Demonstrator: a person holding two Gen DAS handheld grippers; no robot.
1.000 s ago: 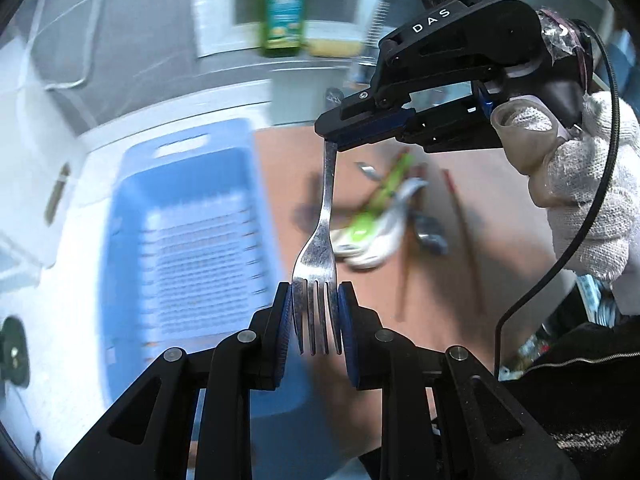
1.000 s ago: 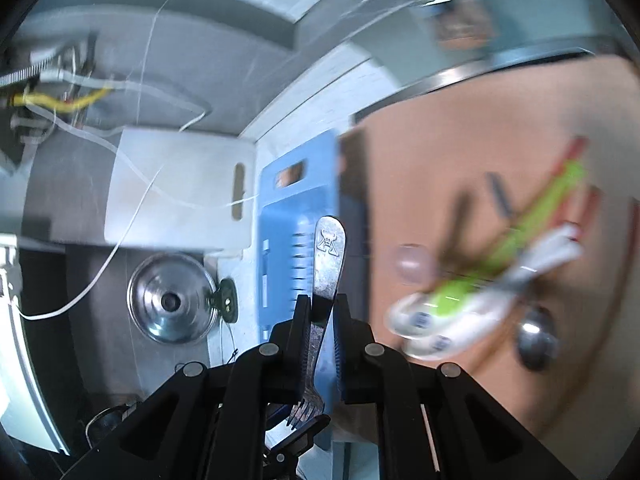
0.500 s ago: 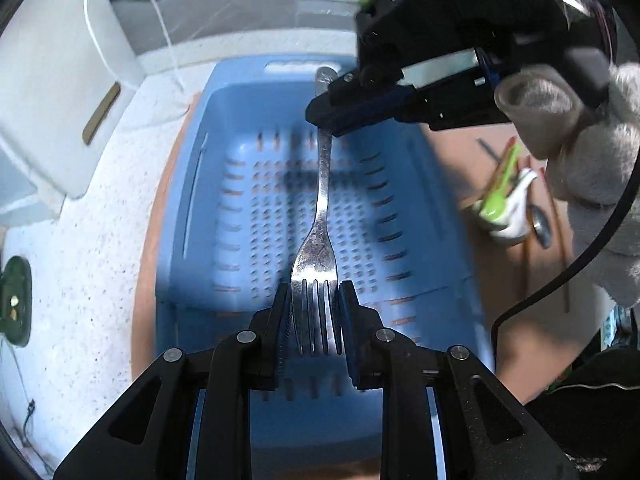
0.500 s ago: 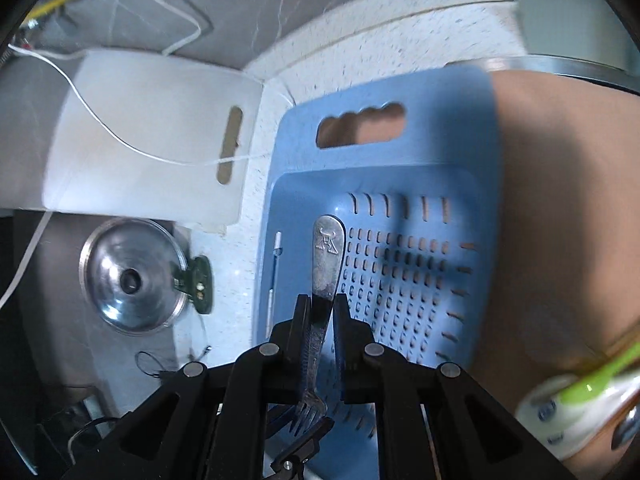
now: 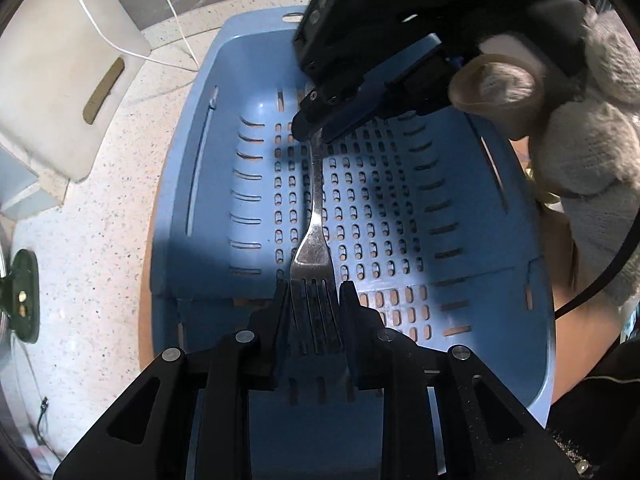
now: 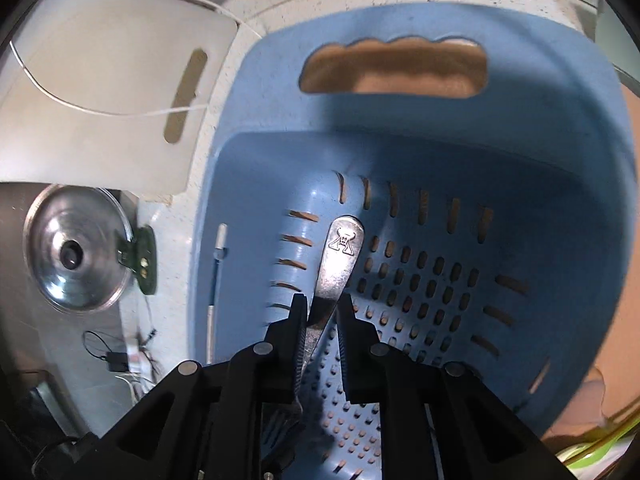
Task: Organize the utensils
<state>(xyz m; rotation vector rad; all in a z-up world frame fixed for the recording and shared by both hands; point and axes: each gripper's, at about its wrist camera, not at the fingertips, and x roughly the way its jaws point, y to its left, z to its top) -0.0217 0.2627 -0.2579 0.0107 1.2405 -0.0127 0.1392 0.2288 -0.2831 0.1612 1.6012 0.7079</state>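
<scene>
On a speckled white countertop (image 5: 100,208), a steel fork (image 5: 314,236) hangs over the blue perforated plastic basket (image 5: 500,280), centre frame. The left gripper (image 5: 313,304) brackets its tines; the right gripper (image 6: 322,316), jaws just easing apart, loosens on its handle. Best released low and level.

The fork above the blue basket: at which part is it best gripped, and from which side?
Probably the narrow neck of the fork, from above, with the pads closing on its two thin edges. It runs lengthwise over the blue basket with its flat face up; the neck is straight and slim, while the tines are wide and gapped.
</scene>
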